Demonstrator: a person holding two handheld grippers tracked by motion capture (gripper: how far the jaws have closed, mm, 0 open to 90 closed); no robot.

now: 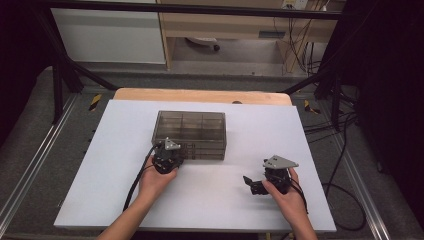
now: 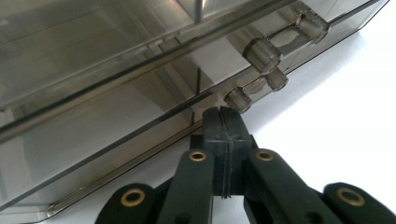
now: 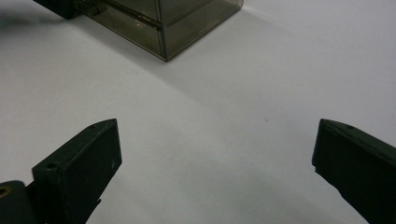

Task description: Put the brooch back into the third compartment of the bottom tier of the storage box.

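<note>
Smoky clear plastic drawer box [image 1: 190, 134] sits on the white table [image 1: 100, 190]. At the box's front face, beside its round drawer knobs [image 2: 261, 53], the left gripper [image 2: 223, 116] has its jaws pressed together on nothing. Well apart from the box, the right gripper [image 3: 215, 154] rests with jaws spread wide.

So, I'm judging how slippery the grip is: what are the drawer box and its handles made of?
The drawer box looks like smoke-tinted clear hard plastic, glossy: its dividers show through the walls. The handles look like clear moulded plastic bars with round ends. The shut left gripper has matt black jaws, likely plastic or rubber.
</note>
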